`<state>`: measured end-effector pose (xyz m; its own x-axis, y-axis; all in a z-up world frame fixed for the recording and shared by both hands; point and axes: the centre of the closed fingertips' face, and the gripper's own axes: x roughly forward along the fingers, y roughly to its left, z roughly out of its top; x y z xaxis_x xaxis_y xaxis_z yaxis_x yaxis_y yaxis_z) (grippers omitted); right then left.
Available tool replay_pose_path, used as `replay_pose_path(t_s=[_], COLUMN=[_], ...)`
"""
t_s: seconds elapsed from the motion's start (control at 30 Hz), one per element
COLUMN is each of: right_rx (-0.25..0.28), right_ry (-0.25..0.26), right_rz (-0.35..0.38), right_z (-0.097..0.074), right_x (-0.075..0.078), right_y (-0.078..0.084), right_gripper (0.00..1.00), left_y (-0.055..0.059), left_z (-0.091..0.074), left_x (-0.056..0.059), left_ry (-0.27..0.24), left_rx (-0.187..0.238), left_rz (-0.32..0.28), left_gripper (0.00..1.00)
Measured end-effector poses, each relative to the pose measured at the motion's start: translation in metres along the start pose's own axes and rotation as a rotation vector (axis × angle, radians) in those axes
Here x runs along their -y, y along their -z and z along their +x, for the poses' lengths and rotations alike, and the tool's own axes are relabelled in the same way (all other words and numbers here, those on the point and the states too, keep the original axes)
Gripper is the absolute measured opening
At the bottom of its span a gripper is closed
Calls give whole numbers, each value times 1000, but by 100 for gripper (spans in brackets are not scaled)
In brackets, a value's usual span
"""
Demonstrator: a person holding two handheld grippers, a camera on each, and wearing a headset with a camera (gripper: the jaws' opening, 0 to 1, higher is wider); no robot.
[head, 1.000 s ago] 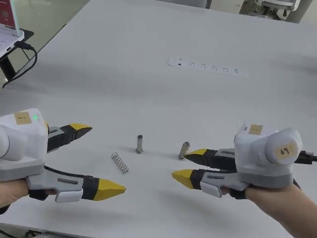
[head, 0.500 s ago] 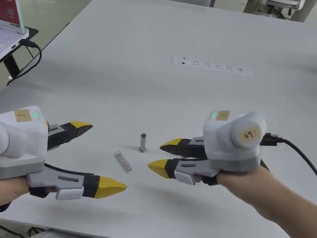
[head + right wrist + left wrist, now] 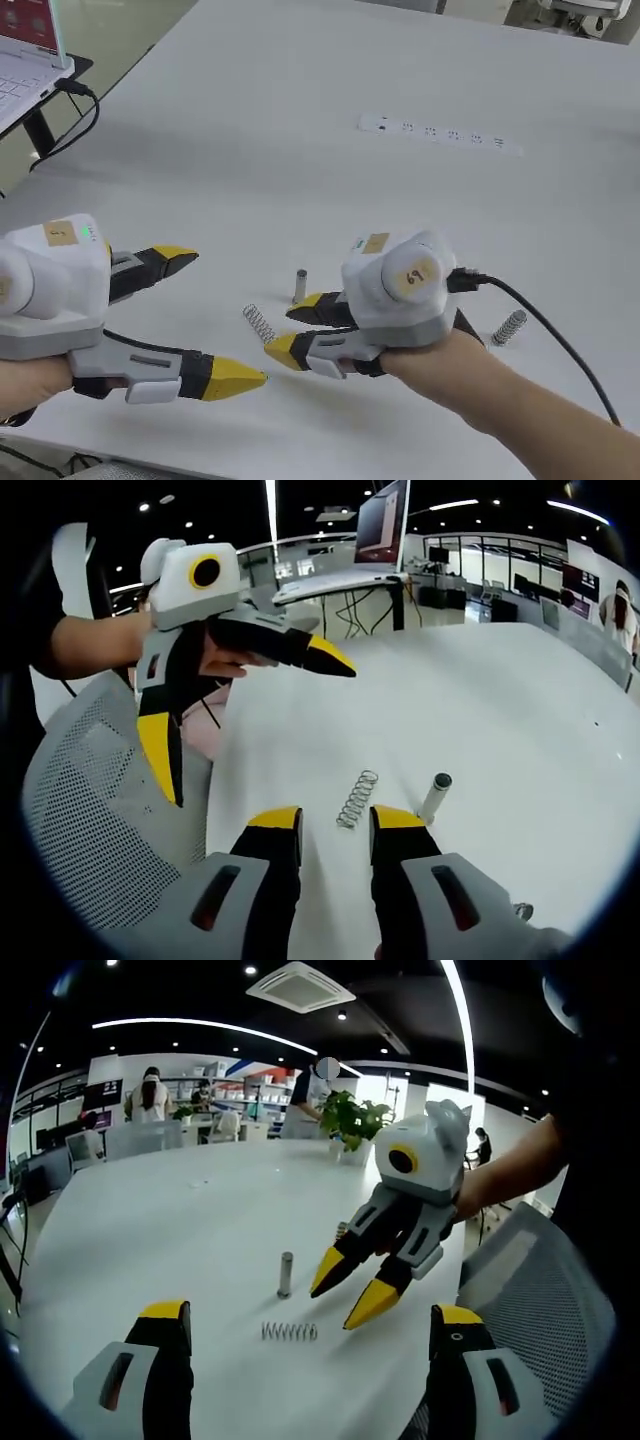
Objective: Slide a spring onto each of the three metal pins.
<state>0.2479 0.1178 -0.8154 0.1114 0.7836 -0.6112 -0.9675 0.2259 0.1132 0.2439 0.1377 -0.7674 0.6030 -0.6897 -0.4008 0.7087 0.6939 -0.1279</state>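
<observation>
Holding nothing, the left gripper (image 3: 228, 318) sits at 8 o'clock in the head view, its black jaws with glossy yellow tips spread wide over the matte white table (image 3: 300, 180). The right gripper (image 3: 280, 330), at 6 o'clock in a person's hand, has its jaws parted only narrowly and is also empty. A black cable (image 3: 545, 325) trails from its white plastic body toward 4 o'clock.

Just ahead of those tips, at their 10 o'clock, a small coiled wire spring (image 3: 258, 323) lies on its side on the table. In the right gripper view the spring (image 3: 357, 798) rests just beyond the gap between the jaws of the right gripper (image 3: 335, 820), apart from both.

At the spring's 1 o'clock a short, smooth metal pin (image 3: 300, 285) stands upright and bare. At 3 o'clock from the right gripper a second spring (image 3: 508, 327) stands tilted; whether a pin is inside it cannot be told.

Farther off, toward 12 o'clock, a long white power strip (image 3: 440, 135) lies flat. An open laptop (image 3: 25, 60) sits at 10 o'clock.
</observation>
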Motion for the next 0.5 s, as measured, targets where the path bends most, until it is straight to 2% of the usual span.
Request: replay_pose_path(t_s=[0.33,0.5], right_rx=[-48,-78], right_ry=[8,13], right_rz=[9,16], right_z=[20,27], right_x=[6,10], right_y=[0,9], right_gripper=[25,24], left_y=[6,8], left_z=[-3,-4], left_x=[-1,-2], left_ry=[-5,-6], left_rx=[-6,-8], left_rz=[-13,-16], left_gripper=[96,96])
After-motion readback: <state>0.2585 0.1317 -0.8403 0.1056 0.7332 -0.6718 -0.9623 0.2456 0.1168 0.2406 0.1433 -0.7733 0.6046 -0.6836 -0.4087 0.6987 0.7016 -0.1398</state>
